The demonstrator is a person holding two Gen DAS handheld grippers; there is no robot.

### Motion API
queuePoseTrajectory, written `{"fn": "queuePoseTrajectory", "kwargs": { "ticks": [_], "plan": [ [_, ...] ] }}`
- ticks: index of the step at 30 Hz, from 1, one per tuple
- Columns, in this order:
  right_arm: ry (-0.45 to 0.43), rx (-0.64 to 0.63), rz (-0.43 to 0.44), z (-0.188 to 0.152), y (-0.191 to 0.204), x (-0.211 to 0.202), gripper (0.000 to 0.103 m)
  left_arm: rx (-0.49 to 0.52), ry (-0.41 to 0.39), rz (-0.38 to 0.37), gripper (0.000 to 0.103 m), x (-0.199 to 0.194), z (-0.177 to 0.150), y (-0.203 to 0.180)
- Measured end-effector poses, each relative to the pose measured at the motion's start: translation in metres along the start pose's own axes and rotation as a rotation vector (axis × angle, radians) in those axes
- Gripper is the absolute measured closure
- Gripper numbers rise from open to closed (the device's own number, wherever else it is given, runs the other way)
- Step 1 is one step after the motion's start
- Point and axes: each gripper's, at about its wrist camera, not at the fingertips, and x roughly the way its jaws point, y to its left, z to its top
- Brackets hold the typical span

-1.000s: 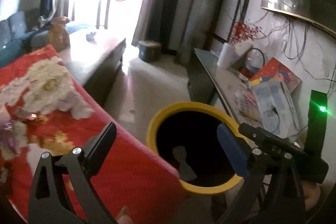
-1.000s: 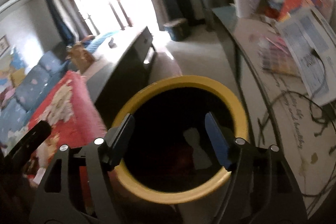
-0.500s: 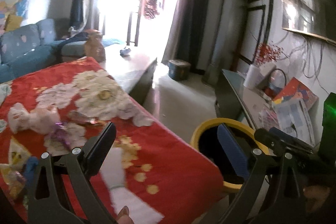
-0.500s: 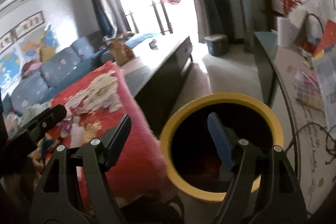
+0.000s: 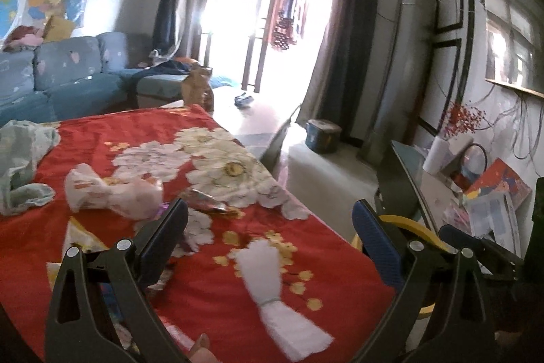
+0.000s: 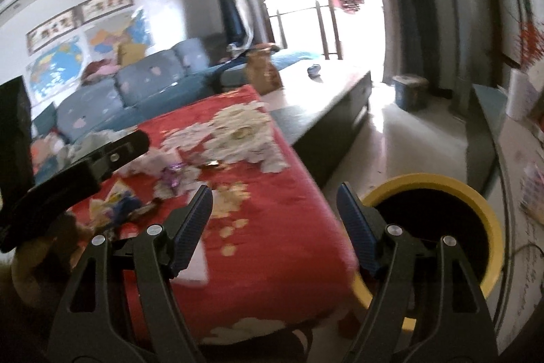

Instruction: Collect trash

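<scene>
A yellow-rimmed black bin [image 6: 438, 227] stands on the floor at the right of a table under a red flowered cloth [image 5: 210, 288]; its rim also shows in the left wrist view [image 5: 408, 221]. Trash lies on the cloth: a crumpled pink-white plastic bag [image 5: 108, 193], a shiny foil wrapper [image 5: 207, 204] and snack wrappers [image 6: 119, 196]. My left gripper [image 5: 268, 230] is open and empty above the cloth. My right gripper [image 6: 273, 213] is open and empty, between the table edge and the bin.
A pale green cloth [image 5: 20, 152] lies at the table's left. A blue sofa [image 5: 61, 73] is behind. A low dark table [image 6: 340, 91] runs toward the bright balcony door. A glass desk with papers [image 5: 489, 206] stands at the right.
Both grippers have lifted and swung left, away from the bin and toward the red table. The table's trash has come into view. Both stay open.
</scene>
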Motion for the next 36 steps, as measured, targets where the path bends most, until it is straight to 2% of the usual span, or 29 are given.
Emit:
{"fn": "queuePoseTrajectory", "kwargs": {
  "ticks": [17, 34, 36],
  "plan": [
    [0.065, -0.18, 0.198, -0.003, 0.094, 0.013, 0.036, -0.067, -0.047, 0.118, 0.008, -0.029, 0.006, 0.063],
    [0.183, -0.271, 0.294, -0.012, 0.148, 0.043, 0.036, -0.144, -0.029, 0.24, 0.008, -0.049, 0.003, 0.14],
    [0.205, -0.284, 0.301, -0.015, 0.153, 0.049, 0.04, -0.165, -0.019, 0.246, 0.008, -0.051, 0.0, 0.151]
  ]
}}
